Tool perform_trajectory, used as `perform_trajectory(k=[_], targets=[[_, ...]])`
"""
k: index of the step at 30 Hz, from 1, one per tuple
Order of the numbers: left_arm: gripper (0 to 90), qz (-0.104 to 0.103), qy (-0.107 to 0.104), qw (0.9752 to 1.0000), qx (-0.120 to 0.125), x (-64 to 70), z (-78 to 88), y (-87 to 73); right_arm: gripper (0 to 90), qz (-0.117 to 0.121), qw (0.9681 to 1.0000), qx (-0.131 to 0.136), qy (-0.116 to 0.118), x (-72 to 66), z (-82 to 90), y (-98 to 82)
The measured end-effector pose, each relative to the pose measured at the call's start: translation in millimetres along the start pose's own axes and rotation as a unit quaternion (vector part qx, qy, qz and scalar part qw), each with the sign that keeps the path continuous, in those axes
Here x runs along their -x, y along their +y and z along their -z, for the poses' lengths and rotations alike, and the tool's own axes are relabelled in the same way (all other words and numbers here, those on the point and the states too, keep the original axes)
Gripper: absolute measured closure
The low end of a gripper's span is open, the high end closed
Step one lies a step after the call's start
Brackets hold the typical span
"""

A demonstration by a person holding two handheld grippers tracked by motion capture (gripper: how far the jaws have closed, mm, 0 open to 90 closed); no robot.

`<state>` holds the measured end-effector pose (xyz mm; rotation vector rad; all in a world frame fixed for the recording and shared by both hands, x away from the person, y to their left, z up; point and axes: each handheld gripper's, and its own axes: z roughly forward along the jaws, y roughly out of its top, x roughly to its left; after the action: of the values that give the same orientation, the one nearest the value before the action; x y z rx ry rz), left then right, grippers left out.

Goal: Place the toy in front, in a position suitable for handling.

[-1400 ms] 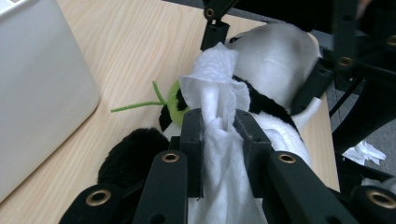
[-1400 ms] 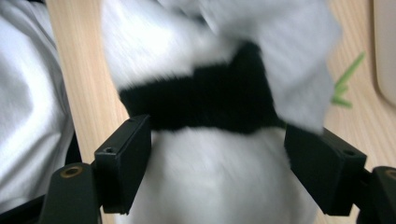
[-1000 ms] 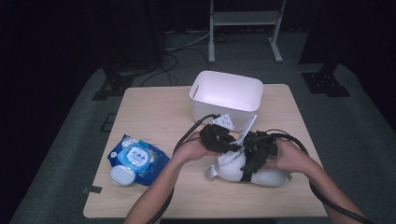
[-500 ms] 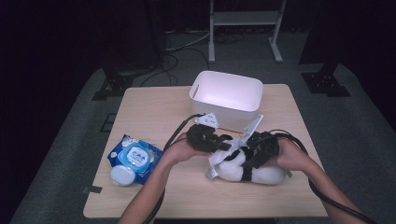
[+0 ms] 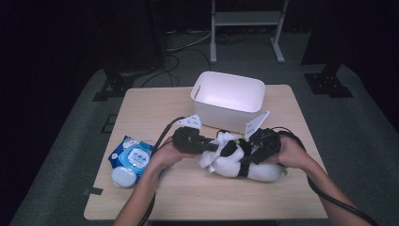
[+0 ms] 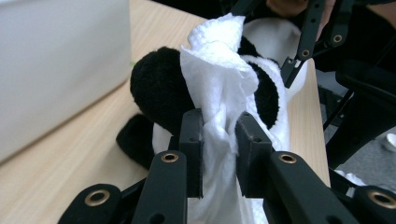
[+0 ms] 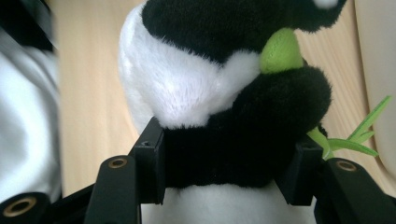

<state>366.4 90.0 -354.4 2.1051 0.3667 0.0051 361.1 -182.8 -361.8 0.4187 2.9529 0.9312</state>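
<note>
High view: a toy panda (image 5: pixel 244 162) is lying on the table (image 5: pixel 155 101) near the box (image 5: pixel 228 96). It is held by the right gripper (image 5: pixel 244 157), whose jaws have just been closing. A wipe (image 6: pixel 219 93) is pinched by the left gripper (image 6: pixel 219 154) and pressed on the panda. The wiping seems just begun.

One table (image 5: pixel 155 197) bears one white bin (image 5: pixel 229 96), one plush panda (image 5: pixel 256 170), one white wipe (image 6: pixel 219 88), one blue wipe pack (image 5: pixel 134 154) and one round white lid (image 5: pixel 123 176) beside that pack. Two hand-held grippers, left (image 5: pixel 214 147) and right (image 5: pixel 244 160), are present. One white metal stand (image 5: pixel 247 19) is on the floor behind the table.
</note>
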Motion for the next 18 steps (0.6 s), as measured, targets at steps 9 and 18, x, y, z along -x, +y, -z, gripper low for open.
perform_trajectory(k=[9, 18], targets=[[75.3, -0.04, 0.015, 0.999, 0.012, 24.4, 38.2, 21.6, 40.3, 0.022, 0.9919, 0.1, 0.075, -6.0, -2.1, 17.1], [75.9, -0.03, 0.006, 0.9995, -0.008, 20.4, 7.5, 19.8, 19.3, -0.009, 0.9963, 0.05, 0.069, 1.4, -13.5, 7.7]])
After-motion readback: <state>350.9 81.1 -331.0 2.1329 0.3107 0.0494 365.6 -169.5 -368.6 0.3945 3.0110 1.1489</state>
